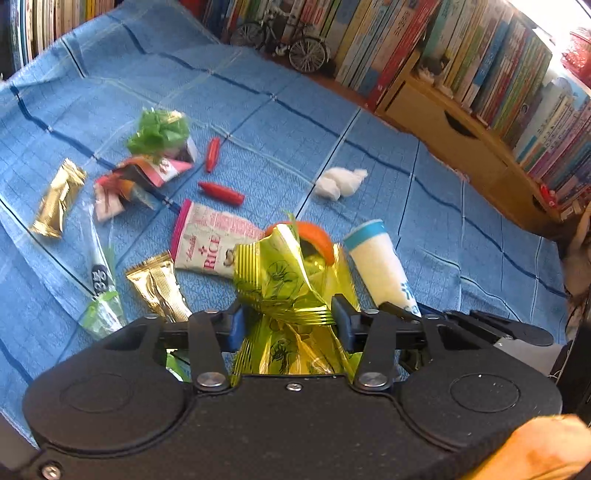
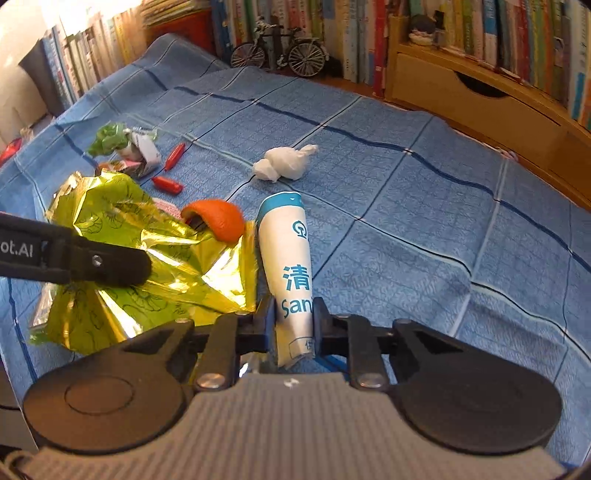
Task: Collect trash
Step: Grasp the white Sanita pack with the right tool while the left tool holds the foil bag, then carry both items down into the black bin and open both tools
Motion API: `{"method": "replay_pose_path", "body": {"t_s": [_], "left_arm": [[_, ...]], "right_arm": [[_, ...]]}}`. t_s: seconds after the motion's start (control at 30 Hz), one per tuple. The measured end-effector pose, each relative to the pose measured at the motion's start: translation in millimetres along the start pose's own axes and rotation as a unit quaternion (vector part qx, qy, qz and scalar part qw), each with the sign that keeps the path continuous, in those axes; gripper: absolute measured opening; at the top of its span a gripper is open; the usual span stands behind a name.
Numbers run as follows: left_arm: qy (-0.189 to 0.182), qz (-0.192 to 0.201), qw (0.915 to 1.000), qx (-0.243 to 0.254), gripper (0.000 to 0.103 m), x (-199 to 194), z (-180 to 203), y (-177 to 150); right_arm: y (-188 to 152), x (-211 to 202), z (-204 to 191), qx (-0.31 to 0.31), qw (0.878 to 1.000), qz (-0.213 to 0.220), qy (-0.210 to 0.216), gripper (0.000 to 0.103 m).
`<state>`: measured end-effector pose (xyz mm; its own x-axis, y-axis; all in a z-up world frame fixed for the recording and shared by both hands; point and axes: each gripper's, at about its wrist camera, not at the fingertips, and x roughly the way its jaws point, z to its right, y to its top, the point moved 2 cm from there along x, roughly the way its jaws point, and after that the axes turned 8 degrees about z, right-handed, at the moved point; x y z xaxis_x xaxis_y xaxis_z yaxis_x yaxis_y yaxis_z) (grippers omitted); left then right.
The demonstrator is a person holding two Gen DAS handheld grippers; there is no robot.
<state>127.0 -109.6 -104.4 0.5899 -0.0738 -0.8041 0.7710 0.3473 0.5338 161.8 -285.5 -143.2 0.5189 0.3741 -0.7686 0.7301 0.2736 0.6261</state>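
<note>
Pinching the gathered neck of a yellow-green foil bag, my left gripper has its fingers drawn narrow around the crinkled film at the lower middle of the left wrist view. The bag's mouth opens away from me, and an orange peel sits at that opening, partly inside. My right gripper has its fingers closed on the near end of a white paper cup with a blue rim, flattened and lying just beside the bag; in the right wrist view it runs up the centre of the frame, its rim close to the peel.

Further out, loose trash lies on a blue checked cloth. In the left wrist view a pink-and-white rice snack packet sits just beyond the bag, with two gold wrappers toward the left edge, two red sausage-shaped pieces above centre, a green crumpled wrapper at upper left over a heap of torn packets, and a white tissue wad right of centre, well apart from the rest.

Beyond the cloth, a small model bicycle stands at the top centre before packed bookshelves, with wooden drawers at upper right.
</note>
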Motion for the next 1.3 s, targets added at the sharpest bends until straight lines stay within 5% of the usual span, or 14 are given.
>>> {"method": "replay_pose_path", "body": {"t_s": [0.37,0.67,0.97,1.03,1.1,1.3], "left_arm": [[0.006,0.027,0.9984,0.05,0.041,-32,20,3],[-0.092,-0.006,0.9922,-0.084,0.041,-44,-6,-1],[-0.077,-0.009,0.9914,-0.105,0.041,-57,-19,-6],[0.011,0.013,0.9996,-0.022,0.041,-63,-8,-7],[0.063,0.074,0.9912,0.091,0.041,-74,10,-12],[0.071,0.16,0.9718,0.159,0.041,-103,29,-17]], "right_arm": [[-4,-21,12,0.044,0.999,0.012,-0.014,0.025],[-8,-38,13,0.069,0.997,0.022,-0.024,0.025],[-15,-60,14,0.08,0.995,0.031,-0.042,0.025],[-16,-65,12,0.079,0.995,0.035,-0.048,0.025],[-16,-70,9,0.078,0.995,0.039,-0.053,0.025],[-19,-85,1,0.073,0.994,0.046,-0.062,0.025]]}}
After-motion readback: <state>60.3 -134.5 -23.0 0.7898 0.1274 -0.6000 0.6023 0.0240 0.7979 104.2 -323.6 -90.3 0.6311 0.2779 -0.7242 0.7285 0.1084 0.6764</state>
